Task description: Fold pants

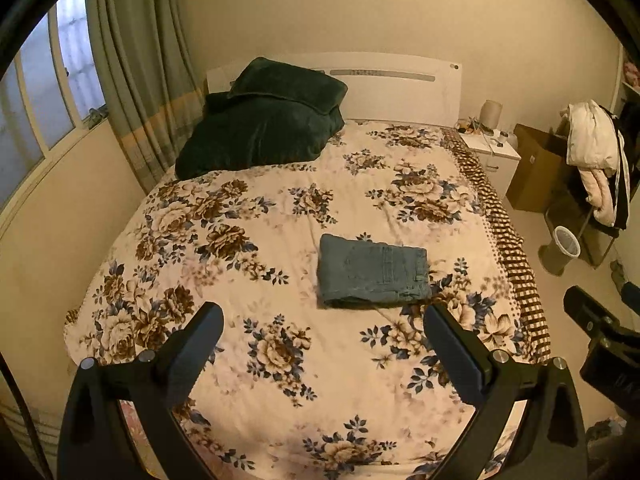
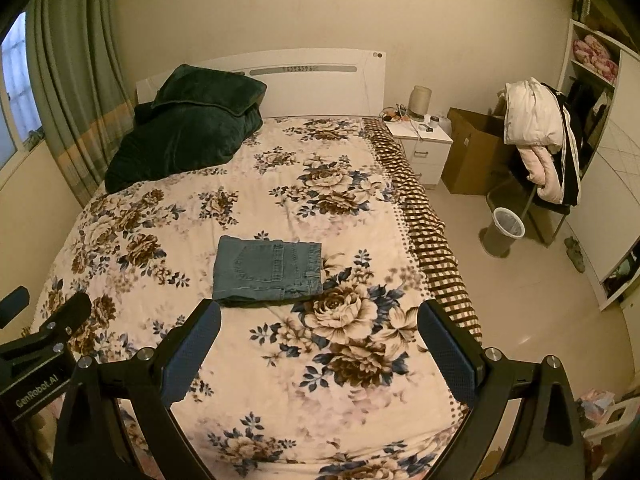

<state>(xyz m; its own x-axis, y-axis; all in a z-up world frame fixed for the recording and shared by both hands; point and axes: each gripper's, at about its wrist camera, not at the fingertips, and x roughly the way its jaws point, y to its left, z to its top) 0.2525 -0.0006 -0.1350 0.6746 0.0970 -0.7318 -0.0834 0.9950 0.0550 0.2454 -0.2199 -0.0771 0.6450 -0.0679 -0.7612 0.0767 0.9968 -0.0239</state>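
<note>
One pair of jeans [image 1: 374, 271], folded into a flat rectangle, lies mid-bed on the floral bedspread [image 1: 280, 208]. Two grippers, left gripper [image 1: 323, 322] & right gripper [image 2: 319, 318], both w/ jaws spread wide, empty, hanging above the bed's near end. Two dark green pillows [image 1: 260, 128] stacked by the headboard; one wastebasket [image 2: 505, 231] on the floor.

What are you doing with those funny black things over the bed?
A person holds a pair of tongs in each hand and is folding pants. The jeans already lie folded into a neat rectangle on the flowery bedspread. Both the left tongs and the right tongs are open and empty, held above the bed on the near side of the jeans, touching nothing. A dark green blanket is piled by the headboard.
</note>
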